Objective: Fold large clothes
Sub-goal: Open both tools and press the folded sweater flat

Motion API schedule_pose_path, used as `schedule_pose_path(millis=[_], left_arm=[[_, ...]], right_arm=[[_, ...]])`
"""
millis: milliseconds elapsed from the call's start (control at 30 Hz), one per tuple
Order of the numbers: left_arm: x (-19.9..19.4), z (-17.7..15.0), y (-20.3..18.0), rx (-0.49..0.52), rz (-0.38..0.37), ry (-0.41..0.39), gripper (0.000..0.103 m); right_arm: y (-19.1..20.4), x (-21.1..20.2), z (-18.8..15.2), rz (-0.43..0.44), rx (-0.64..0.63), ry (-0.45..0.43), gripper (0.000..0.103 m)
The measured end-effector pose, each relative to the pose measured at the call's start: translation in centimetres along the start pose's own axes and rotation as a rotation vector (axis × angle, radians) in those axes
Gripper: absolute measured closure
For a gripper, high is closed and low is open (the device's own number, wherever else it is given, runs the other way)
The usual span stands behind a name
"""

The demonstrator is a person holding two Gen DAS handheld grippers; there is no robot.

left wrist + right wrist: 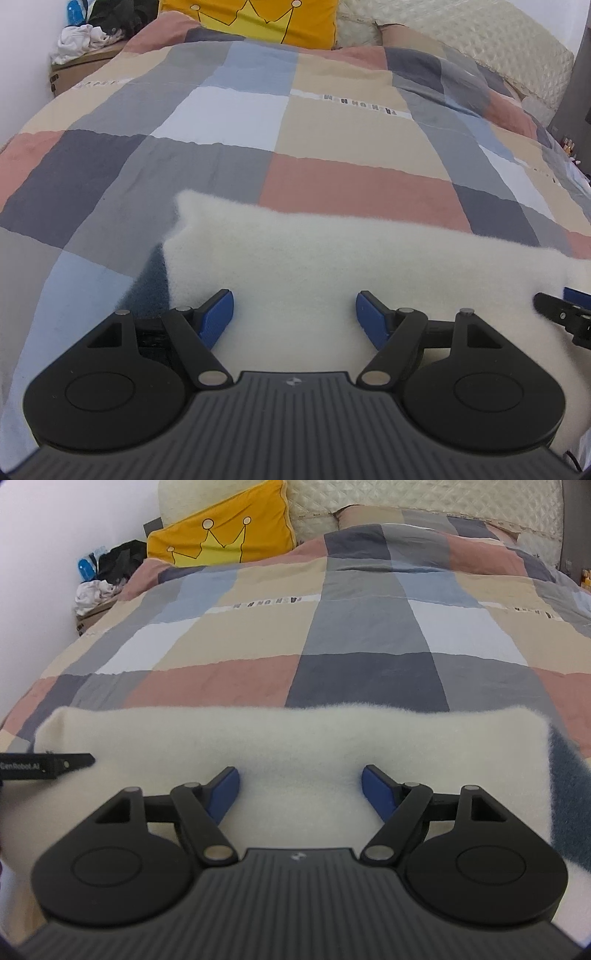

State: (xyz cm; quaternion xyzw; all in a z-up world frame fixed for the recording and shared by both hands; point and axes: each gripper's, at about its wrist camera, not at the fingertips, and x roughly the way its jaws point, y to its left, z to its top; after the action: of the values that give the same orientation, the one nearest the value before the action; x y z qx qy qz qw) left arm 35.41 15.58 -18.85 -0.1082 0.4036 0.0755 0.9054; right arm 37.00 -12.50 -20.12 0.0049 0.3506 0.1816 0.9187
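With both our left gripper (pixel 294 314) and right gripper (pixel 300 788) spread open over the white fleece garment (pixel 295 738) folded on the bed (pixel 332 122), we should pinch matching corners evenly before folding.

The folded garment (pixel 288 738) lies on the bed (pixel 332 635), a pillow (pixel 221 535) far behind it at the headboard (pixel 424 498)

Soft, even daylight; slight blur overall, strong fisheye bending at edges.
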Motion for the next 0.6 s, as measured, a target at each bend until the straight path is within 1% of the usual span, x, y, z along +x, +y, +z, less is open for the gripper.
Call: schedule_pose_path(millis=[200,267,333,400,500,600], left_arm=[[-1.5,-0.5,-0.2,-0.02,0.001,-0.043,0.025],[-2.5,-0.8,-0.4,-0.023,-0.004,-0.057,0.025],[-3.6,-1.3,-0.8,-0.017,-0.016,-0.075,0.025],[-5.1,-1.9,-1.1,-0.021,-0.032,-0.097,0.025],[-7.2,-2.7,-1.5,-0.039,-0.055,-0.127,0.024],[-9.6,-3.6,-2.0,-0.056,-0.083,-0.159,0.024]], right_arm=[[0.3,-0.8,-0.3,-0.011,0.027,-0.051,0.025],[0.4,-1.6,-0.2,-0.016,0.045,-0.059,0.027],[0.3,-2.9,-0.1,0.002,0.078,-0.074,0.028],[0.2,-4.6,-0.3,0.042,0.106,-0.103,0.028],[0.4,-6.7,-1.0,0.044,0.12,-0.126,0.028],[0.8,-8.6,-1.6,0.074,0.146,-0.148,0.028]])
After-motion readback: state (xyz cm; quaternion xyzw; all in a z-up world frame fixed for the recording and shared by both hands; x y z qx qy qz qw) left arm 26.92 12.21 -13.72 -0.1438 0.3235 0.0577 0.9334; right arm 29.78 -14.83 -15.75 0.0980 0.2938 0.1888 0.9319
